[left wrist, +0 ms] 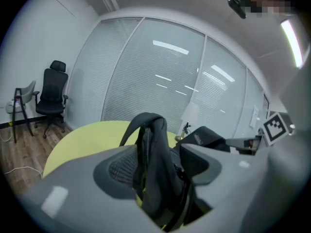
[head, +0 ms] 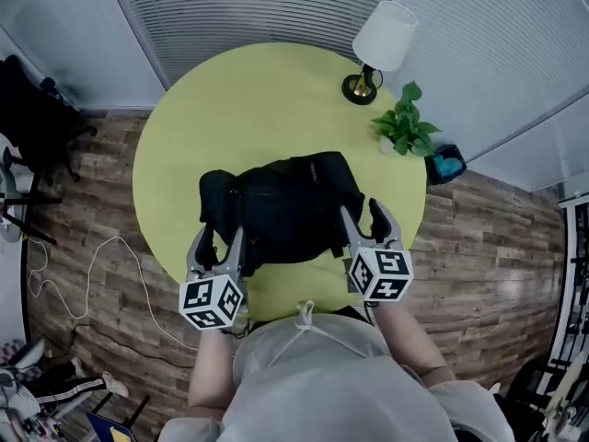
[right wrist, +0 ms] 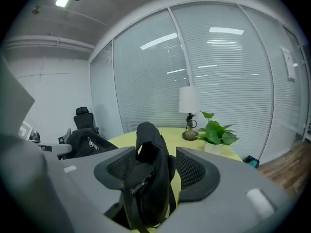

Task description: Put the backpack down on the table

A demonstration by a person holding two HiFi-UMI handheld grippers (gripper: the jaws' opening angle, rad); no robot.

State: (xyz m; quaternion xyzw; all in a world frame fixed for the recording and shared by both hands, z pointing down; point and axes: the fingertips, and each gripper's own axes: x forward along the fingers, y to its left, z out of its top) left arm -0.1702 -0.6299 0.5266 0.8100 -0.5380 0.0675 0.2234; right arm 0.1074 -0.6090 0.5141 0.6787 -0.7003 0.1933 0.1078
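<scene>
Resting on the table (head: 230, 90) near 6 o'clock, the backpack (head: 285, 205) is already down; left gripper (head: 219, 238) and right gripper (head: 362, 212) stand released around its straps (right wrist: 146, 178), leaving only withdrawal

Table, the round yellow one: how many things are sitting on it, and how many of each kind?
Backpack: 1
Lamp: 1
Potted plant: 1
Total: 3
</scene>
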